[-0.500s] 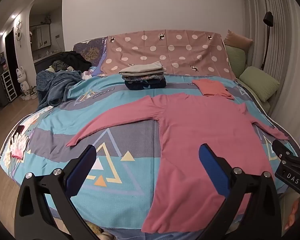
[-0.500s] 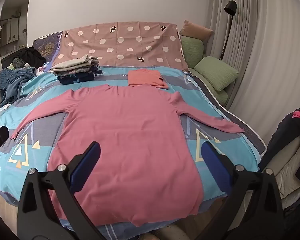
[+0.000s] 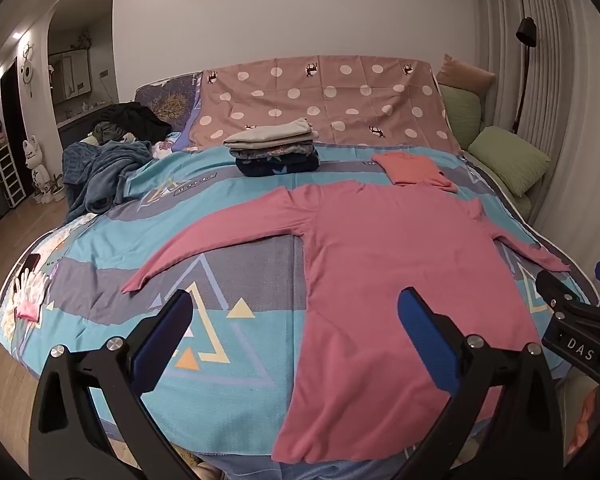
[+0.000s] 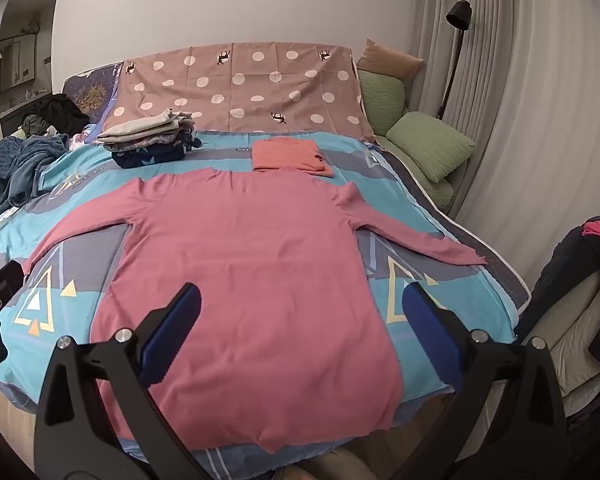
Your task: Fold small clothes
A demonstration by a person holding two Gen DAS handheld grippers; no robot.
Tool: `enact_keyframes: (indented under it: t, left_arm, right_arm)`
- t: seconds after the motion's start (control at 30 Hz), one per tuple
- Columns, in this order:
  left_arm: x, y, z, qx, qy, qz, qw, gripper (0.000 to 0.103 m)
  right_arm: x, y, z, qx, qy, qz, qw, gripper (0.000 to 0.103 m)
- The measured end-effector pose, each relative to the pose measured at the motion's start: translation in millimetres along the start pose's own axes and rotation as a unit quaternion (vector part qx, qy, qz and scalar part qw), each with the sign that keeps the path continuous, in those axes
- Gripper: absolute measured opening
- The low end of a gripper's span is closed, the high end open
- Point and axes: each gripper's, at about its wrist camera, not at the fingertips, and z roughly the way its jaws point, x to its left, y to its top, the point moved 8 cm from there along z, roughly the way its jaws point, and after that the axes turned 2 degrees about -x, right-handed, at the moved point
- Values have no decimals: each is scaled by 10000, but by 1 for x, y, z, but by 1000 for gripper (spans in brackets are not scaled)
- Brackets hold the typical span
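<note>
The pink long-sleeved top (image 4: 252, 280) lies flat and face down across the bedspread (image 3: 236, 196), sleeves stretched toward nine and three o'clock, hem at the near edge of the bed. The left gripper (image 3: 296, 328) hangs above that near edge with its blue-padded jaws spread wide and nothing between them; one pad sits over the bare spread, the other over the top's left side. The right gripper (image 4: 300, 320) hovers likewise, jaws wide apart and empty, straddling the garment's lower half.

Beyond the collar, at twelve o'clock, a folded orange garment (image 4: 288, 154) lies just beside the neckline. At about eleven o'clock stands a stack of folded clothes (image 3: 274, 152), grey on top, dark blue beneath. Farther toward ten o'clock a blue blanket (image 3: 100, 168) is heaped beside dark clothing (image 3: 136, 120). A polka-dot cloth (image 4: 240, 84) drapes the headboard, with green cushions (image 4: 428, 144) at two o'clock.

At nine o'clock on the bed's edge lie white gloves (image 3: 30, 286); a dark item beside them is too small to identify. The top's hem dips out of sight over the edge.
</note>
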Motion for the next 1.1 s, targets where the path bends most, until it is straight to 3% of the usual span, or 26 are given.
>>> enact_keyframes:
  t: [1.1]
  left_arm:
    - [-14, -5, -1, 16, -35, 54, 10000, 102]
  right_arm:
    - [-1, -4, 2, 69, -58, -71, 9999, 101]
